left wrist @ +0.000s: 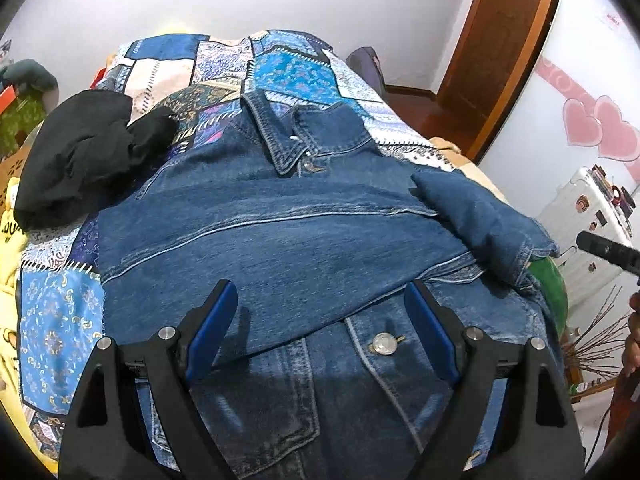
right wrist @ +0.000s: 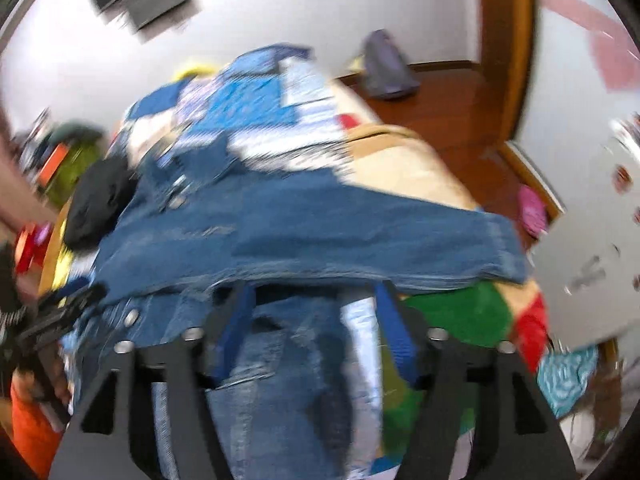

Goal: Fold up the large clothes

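Observation:
A blue denim jacket (left wrist: 280,240) lies front up on the bed, collar toward the far end. One sleeve (left wrist: 480,216) is folded across its chest toward the right. My left gripper (left wrist: 320,286) hovers over the jacket's lower front, jaws wide open, with a metal button (left wrist: 382,344) below them and nothing held. The right wrist view is blurred. There my right gripper (right wrist: 315,286) stands open just below the edge of the folded sleeve (right wrist: 360,232), with denim under the jaws but none pinched. A black part of the right gripper shows at the far right of the left wrist view.
A crumpled black garment (left wrist: 80,156) sits left of the jacket on the patchwork quilt (left wrist: 280,68). Yellow cloth (left wrist: 8,240) lies at the left edge. Green and red fabric (right wrist: 460,312) hangs at the bed's right side. A white suitcase (left wrist: 580,232) and a wooden door (left wrist: 500,40) stand beyond.

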{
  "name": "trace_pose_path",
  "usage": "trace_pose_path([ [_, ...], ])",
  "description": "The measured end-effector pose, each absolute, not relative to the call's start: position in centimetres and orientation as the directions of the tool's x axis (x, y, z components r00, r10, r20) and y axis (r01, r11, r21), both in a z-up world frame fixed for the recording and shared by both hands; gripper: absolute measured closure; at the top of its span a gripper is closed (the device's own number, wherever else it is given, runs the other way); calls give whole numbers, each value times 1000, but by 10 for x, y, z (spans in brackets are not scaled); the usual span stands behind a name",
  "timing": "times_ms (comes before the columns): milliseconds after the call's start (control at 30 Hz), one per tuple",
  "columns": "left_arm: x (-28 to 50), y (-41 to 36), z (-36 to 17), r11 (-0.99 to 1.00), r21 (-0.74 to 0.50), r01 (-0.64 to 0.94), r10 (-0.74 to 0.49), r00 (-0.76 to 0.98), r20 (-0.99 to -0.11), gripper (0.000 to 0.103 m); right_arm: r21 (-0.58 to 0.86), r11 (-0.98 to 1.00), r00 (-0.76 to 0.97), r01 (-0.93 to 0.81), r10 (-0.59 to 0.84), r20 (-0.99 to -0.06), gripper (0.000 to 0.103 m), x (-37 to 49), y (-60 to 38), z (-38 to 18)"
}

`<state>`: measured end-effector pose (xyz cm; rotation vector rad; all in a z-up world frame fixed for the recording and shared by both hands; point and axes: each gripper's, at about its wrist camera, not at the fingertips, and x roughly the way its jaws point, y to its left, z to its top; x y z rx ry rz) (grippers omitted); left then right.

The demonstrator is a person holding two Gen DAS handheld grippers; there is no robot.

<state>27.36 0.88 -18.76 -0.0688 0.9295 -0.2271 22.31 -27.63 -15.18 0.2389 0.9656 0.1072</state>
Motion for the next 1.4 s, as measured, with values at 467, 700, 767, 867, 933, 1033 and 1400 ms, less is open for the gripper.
trace_pose_path([
  [467, 274, 4, -184, 977, -155, 147, -212, 580, -787, 18, 478, 793, 474, 377, 277, -835, 39, 262, -352, -242],
  [700, 284, 7, -192, 971, -203, 127, -239, 567, -789, 18, 464, 796, 479, 388, 256, -840, 61, 280, -362, -259],
  [767, 284, 6, -192, 970, -205, 129, -242, 573, -783, 18, 412, 825, 481, 386, 201, -853, 92, 283, -364, -259],
  [867, 282, 4, -187, 973, -178, 149, -232, 590, -773, 18, 416, 831, 544, 370, 169, -822, 94, 280, -365, -244],
  [933, 279, 4, -181, 976, -146, 163, -216, 613, -760, 18, 374, 861, 589, 345, 112, -800, 94, 278, -358, -220],
  [1033, 276, 8, -175, 978, -128, 165, -204, 629, -750, 18, 368, 887, 649, 278, 109, -753, 95, 279, -345, -179],
  [1400, 261, 49, -155, 979, -172, 107, -198, 683, -703, 18, 379, 922, 773, -72, 292, -564, 95, 288, -225, -57],
])
